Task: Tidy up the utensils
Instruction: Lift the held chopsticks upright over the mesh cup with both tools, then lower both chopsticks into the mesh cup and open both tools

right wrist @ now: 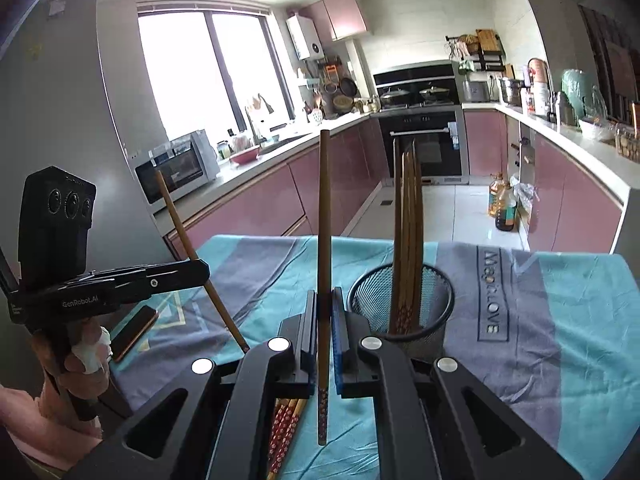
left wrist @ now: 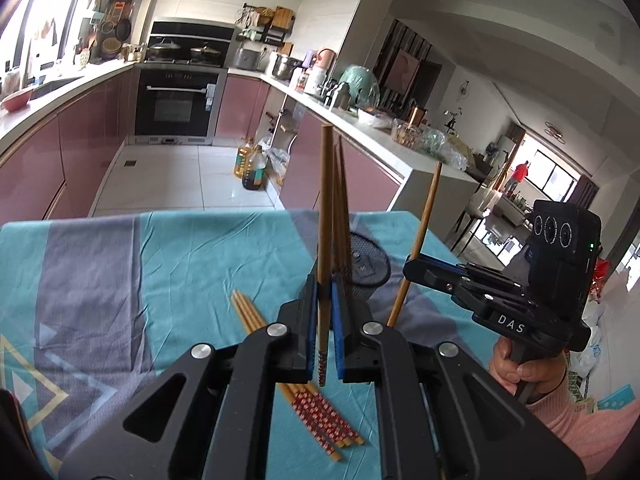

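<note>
On teal-and-grey tablecloth (left wrist: 120,264), pink-cabinet kitchen (left wrist: 92,128) behind

I can read white letters "DAS" on the black body of the right gripper (left wrist: 412,266) seen from my left camera. On the black body of the left gripper (right wrist: 206,270), white lettering reads "GenRobot.AI". The teal and grey patterned cloth (right wrist: 560,320) on the tabletop carries a framed word, "MagicLOVE" as best I can tell.

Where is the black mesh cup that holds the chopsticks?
In the right wrist view the black mesh cup stands on the tablecloth just right of the right claw, with chopsticks upright inside.
</note>
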A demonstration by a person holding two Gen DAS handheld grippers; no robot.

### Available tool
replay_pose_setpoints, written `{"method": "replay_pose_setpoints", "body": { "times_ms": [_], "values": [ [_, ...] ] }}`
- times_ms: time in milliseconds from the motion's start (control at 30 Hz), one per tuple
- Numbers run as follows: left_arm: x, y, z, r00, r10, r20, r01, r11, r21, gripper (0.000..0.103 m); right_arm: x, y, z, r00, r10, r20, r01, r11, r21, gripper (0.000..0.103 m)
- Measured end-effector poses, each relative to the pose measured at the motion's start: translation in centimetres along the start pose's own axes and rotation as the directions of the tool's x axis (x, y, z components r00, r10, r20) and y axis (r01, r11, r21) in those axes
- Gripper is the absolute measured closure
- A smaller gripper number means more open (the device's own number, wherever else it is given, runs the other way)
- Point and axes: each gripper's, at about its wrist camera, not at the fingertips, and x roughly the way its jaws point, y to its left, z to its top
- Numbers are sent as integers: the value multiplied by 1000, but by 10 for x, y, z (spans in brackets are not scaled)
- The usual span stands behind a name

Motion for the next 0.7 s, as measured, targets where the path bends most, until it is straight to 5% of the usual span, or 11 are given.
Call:
{"method": "replay_pose_setpoints", "body": {
  "times_ms": [700],
  "values": [
    [3,-43,70,991,-26,130,15,996,89,96,-18,-16,64,984,-88,153,96,994,-48,97]
  ]
}}
